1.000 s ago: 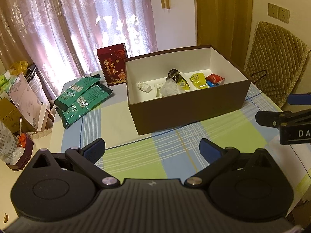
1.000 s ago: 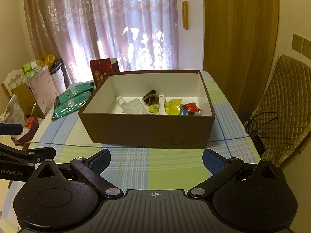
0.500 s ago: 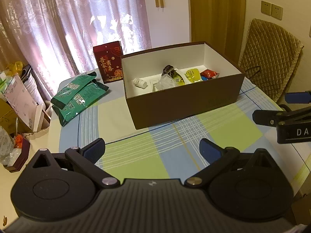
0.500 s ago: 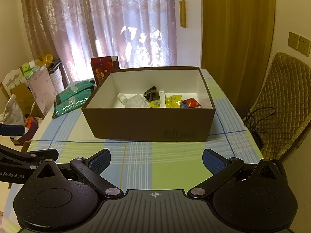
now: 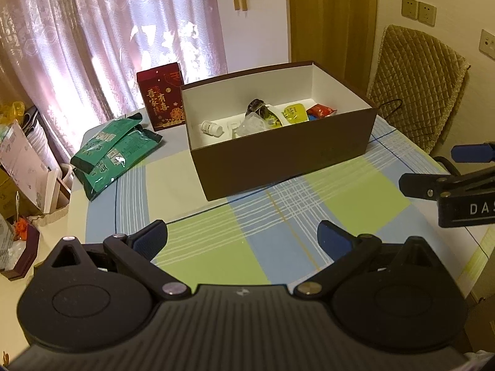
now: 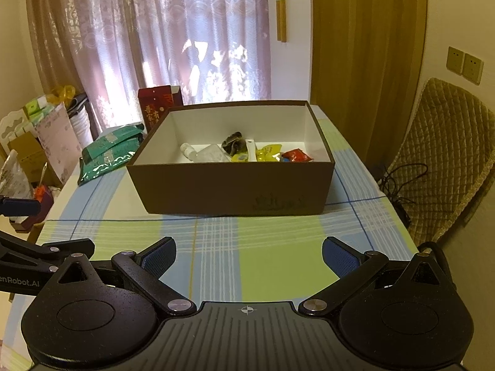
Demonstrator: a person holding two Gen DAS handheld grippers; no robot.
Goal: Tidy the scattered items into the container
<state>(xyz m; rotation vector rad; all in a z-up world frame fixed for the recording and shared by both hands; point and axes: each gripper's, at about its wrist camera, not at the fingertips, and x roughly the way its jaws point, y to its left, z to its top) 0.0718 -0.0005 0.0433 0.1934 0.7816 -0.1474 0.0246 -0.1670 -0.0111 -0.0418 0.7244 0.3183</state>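
Both the left gripper (image 5: 243, 238) and right gripper (image 6: 249, 255) hung spread and empty near a brown box (image 6: 232, 188) holding small items.

1. The worktop (image 6: 272, 256) wears a cloth checked in green, blue and cream.
2. An open brown box (image 6: 232, 190) sits on it near the middle.
3. Green packets (image 5: 116, 154) lie left of the box.
4. A red carton (image 5: 162, 97) stands upright behind them, near the box's far left corner.
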